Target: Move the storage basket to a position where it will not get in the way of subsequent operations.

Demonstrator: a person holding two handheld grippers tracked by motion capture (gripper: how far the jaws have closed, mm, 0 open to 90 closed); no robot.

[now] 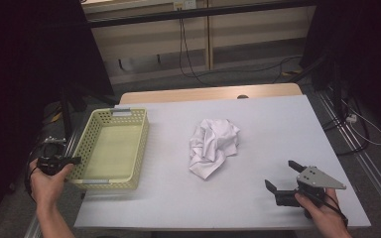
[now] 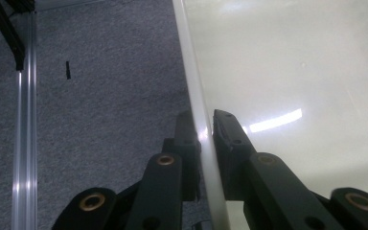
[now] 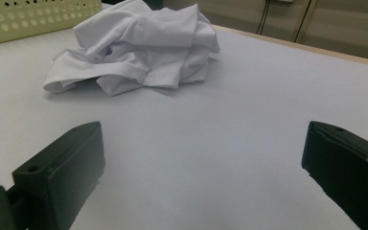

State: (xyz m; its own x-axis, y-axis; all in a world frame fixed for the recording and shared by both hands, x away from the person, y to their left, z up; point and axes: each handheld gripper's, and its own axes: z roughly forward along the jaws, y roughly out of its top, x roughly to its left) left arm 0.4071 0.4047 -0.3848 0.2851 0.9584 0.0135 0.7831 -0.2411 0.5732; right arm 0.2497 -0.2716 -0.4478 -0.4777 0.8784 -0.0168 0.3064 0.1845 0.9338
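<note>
White cloth (image 1: 213,147) lies crumpled in a heap near the middle of the table (image 1: 278,124), no part of it in the basket (image 1: 140,148) — the pale yellow-green perforated basket stands to the cloth's left, near the table's left edge, and looks bare inside. Right gripper (image 1: 284,179) rests low at the near right of the table, jaws spread wide with nothing between them; in the right gripper view the cloth (image 3: 139,45) sits straight ahead and a little left of the jaw line, well apart, with open tabletop between. So the cloth lies forward and leftward from the right gripper, and the basket beyond it in the same direction. The heap has a slight long axis running from far right to near left, with a loose tail at its near end. Left gripper (image 1: 75,160) is at the basket's near left corner; in the left gripper view its jaws are pinched on the basket's thin rim (image 2: 196,105), one jaw either side of the wall. Judgement: the right hand is the free one, so the reach to the cloth would fall to it while the left steadies the basket. No brand, label or legible writing anywhere.
</note>
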